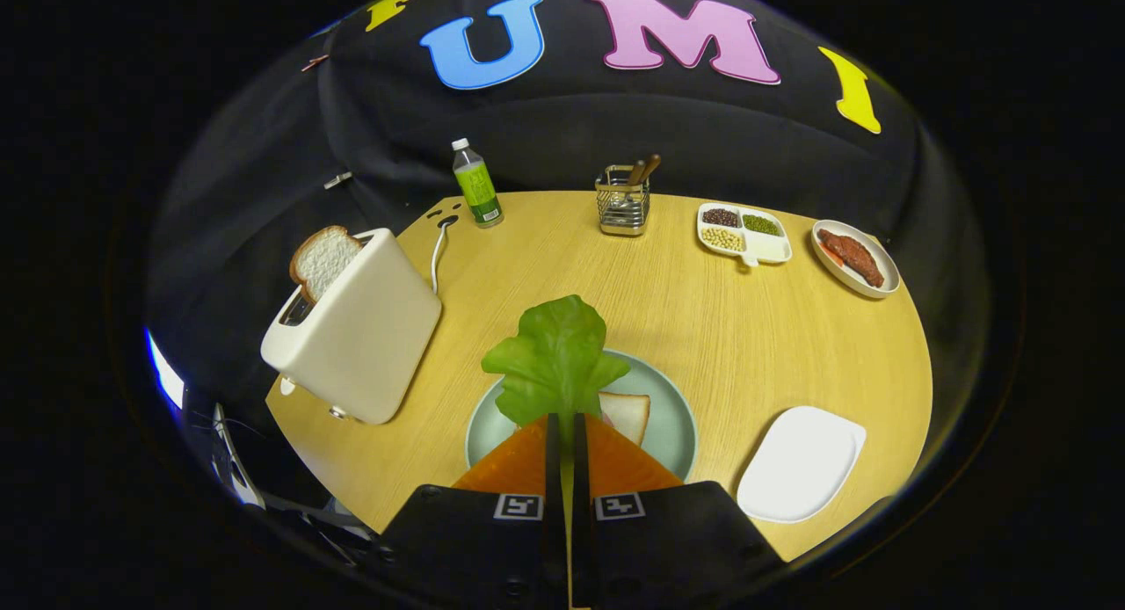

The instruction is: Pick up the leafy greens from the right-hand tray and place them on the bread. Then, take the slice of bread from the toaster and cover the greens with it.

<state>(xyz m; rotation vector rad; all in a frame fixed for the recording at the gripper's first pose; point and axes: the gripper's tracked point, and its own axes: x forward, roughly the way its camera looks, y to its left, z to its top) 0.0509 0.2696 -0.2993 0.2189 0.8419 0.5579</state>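
Hand-held gripper closed to a thin slit, fingers pinching the stem end of the leafy greens. Leaf held up over the pale green plate, just above the bread lying on it, partly hiding the slice. Left of the plate, white toaster on the wooden surface with a bread slice poking out of its slot. Right of the plate, bare white tray. Beyond: bottle, wire utensil holder, divided dish of beans, plate with meat.

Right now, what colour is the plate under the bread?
Pale green plate, clearest in the gripper view; gripper shut on the lettuce.
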